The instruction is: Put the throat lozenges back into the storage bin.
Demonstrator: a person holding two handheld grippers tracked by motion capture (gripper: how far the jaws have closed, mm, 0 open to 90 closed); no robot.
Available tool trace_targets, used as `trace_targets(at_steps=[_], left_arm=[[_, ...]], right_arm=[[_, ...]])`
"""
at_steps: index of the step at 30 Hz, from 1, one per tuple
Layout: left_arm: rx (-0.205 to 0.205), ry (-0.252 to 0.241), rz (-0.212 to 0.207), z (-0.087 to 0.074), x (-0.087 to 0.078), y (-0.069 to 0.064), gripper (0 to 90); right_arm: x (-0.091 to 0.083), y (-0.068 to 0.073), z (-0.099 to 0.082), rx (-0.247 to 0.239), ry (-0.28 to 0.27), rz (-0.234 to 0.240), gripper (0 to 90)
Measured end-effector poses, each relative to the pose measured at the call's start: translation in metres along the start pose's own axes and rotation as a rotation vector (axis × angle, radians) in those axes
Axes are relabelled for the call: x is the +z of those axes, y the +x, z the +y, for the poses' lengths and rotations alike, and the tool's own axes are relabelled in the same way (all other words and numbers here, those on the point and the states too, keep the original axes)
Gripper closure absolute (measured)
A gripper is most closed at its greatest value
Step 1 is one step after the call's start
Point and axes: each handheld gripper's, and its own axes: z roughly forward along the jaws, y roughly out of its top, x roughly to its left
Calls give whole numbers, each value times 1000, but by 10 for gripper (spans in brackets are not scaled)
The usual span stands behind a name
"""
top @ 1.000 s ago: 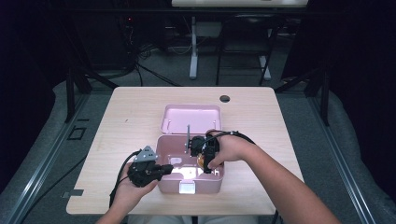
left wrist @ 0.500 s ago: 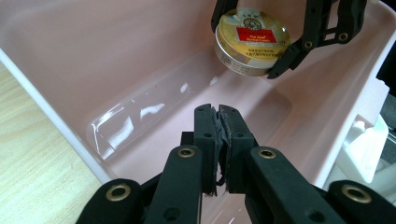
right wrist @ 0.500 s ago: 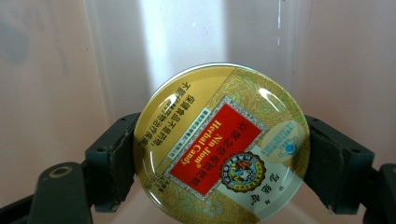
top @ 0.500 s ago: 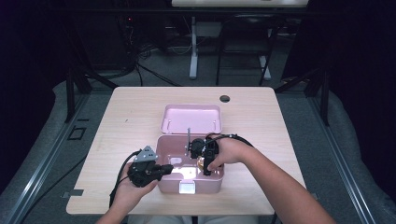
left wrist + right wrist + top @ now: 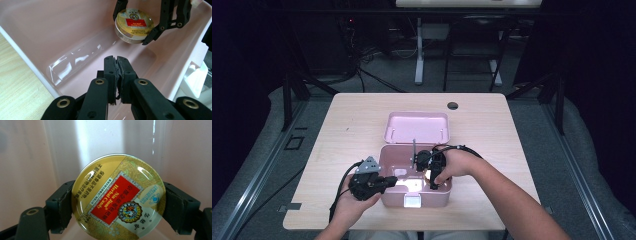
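Observation:
A round gold candy tin [image 5: 118, 196] with a red label hangs inside the open pink box [image 5: 387, 200], flat face toward the right gripper view's camera. My right gripper [image 5: 117, 207] is shut on its rim, one pad [image 5: 61, 205] on each side. In the left gripper view the tin [image 5: 133, 25] hangs above the box floor near the far wall. My left gripper [image 5: 117, 65] reaches over the box's left wall with its jaws shut and nothing between them. From above, the left gripper [image 5: 393, 179] is at the box's left side and the right gripper [image 5: 432, 172] is inside it.
The box's lid [image 5: 417, 127] lies open behind it, and a thin upright rod [image 5: 414, 150] stands at the hinge side. A white latch [image 5: 413, 201] sits on the front wall. A round hole [image 5: 452, 105] marks the wooden table [image 5: 347, 135] near its far edge.
My right hand with the tin has shifted a little toward the near side of the box. The left gripper has stayed where it was.

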Motion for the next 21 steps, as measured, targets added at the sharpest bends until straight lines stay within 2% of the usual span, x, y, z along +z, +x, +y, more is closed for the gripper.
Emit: trace_targets(at_steps=[21], left_arm=[[0,-1,0,0,0,0,864]], right_arm=[[6,-1,0,5,6,8,199]])
